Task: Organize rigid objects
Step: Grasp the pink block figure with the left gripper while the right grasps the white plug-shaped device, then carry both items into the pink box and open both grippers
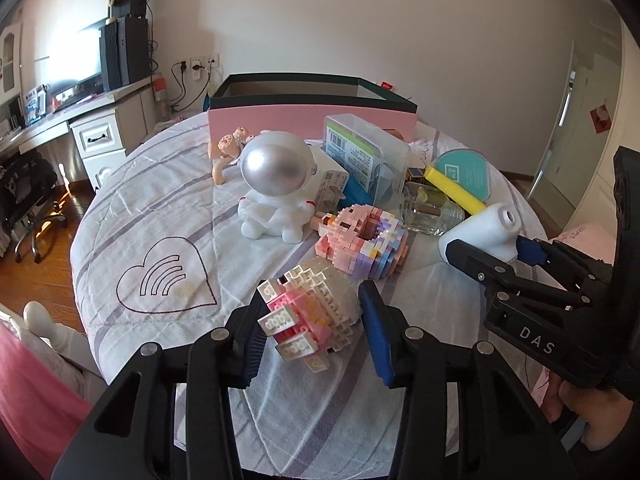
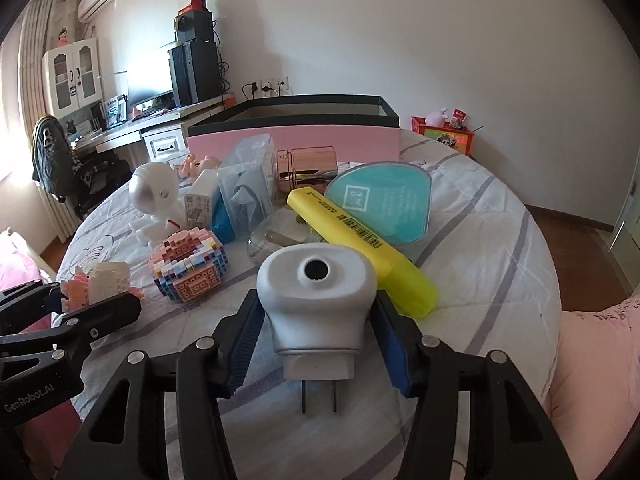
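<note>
Near the bed's front edge, left gripper (image 1: 312, 328) clamps the white-and-pink brick model (image 1: 310, 314), pads pressed on both its sides. Right gripper (image 2: 316, 340) grips the white plug-in device (image 2: 316, 296), prongs toward the camera, blue pads against its flanks. Just behind it lies the yellow highlighter (image 2: 360, 246), resting partly on the teal case (image 2: 384, 204). Pink storage box (image 1: 312, 114) stands at the bed's far edge, behind the astronaut figure (image 1: 276, 184) and brick donut (image 1: 362, 242).

Both grippers grip toys on the bed
Left gripper (image 1: 312, 320) clamps a brick model (image 1: 308, 312); right gripper (image 1: 486, 256) clamps a white plug (image 1: 480, 232).
</note>
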Available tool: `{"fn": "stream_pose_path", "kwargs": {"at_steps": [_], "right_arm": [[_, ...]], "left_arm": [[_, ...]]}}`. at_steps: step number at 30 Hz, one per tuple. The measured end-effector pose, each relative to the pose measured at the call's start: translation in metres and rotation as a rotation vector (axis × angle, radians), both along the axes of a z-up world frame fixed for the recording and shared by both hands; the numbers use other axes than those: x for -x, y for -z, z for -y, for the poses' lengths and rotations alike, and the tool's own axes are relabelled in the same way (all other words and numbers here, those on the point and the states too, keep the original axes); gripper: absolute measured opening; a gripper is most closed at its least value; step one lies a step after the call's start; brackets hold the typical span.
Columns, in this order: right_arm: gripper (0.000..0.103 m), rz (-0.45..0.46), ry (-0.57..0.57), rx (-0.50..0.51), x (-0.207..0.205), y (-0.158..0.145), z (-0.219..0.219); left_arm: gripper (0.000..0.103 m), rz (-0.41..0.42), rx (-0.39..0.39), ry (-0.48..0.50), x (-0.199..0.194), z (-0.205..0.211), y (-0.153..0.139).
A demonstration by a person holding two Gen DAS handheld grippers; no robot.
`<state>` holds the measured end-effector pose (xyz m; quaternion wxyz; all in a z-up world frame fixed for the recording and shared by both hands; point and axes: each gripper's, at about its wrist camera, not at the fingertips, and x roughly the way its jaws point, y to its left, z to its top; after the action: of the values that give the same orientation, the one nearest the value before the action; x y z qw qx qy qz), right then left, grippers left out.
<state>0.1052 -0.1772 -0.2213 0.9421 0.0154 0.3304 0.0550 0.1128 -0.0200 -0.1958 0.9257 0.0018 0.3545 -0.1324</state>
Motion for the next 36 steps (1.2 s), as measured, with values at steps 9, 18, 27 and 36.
{"fn": "stream_pose_path", "kwargs": {"at_steps": [9, 18, 27, 36], "right_arm": [[0.056, 0.081, -0.036, -0.004, -0.002, -0.040, -0.003], [0.056, 0.127, -0.079, -0.004, -0.054, -0.076, -0.008], [0.056, 0.168, -0.088, -0.006, -0.144, -0.112, -0.008], [0.056, 0.012, -0.075, -0.016, -0.243, -0.072, -0.010]], "left_arm": [[0.044, 0.104, -0.015, 0.018, -0.014, 0.005, -0.042], [0.044, 0.171, -0.048, 0.034, -0.079, 0.013, -0.085], [0.044, 0.168, -0.072, 0.007, -0.191, 0.012, -0.114], [0.044, 0.000, -0.138, -0.056, -0.298, 0.002, -0.070]]}}
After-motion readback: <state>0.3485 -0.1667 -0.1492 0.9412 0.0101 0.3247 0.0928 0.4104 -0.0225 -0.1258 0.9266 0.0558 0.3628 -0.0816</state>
